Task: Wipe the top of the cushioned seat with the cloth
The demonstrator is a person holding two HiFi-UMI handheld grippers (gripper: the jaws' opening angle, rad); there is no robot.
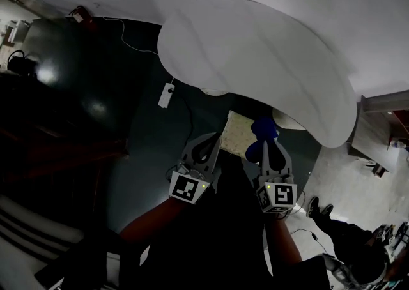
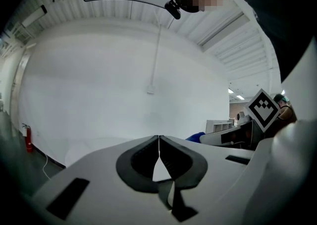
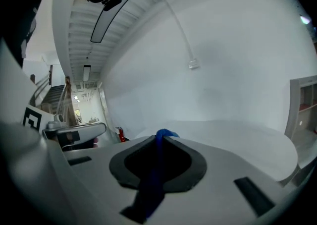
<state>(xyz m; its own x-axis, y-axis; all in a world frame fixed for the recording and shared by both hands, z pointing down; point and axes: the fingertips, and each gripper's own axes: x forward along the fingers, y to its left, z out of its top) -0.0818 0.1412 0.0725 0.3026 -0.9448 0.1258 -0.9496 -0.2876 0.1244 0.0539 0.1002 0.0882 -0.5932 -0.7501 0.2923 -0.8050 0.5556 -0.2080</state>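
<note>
Blue cloth (image 1: 263,130) sits centre-low in the head view, pinched in the right gripper (image 1: 267,146). In the right gripper view the jaws are clamped on it, with a blue tuft (image 3: 162,136) poking out past the tips. The cloth is just below the lower edge of the white cushioned seat (image 1: 268,59), which fills the upper centre and right; can't tell if they touch. Left gripper (image 1: 211,143) is beside it on the left, jaws closed tip to tip (image 2: 159,142) on nothing. A white power strip (image 1: 166,94) lies on the dark floor (image 1: 153,148), left of centre.
</note>
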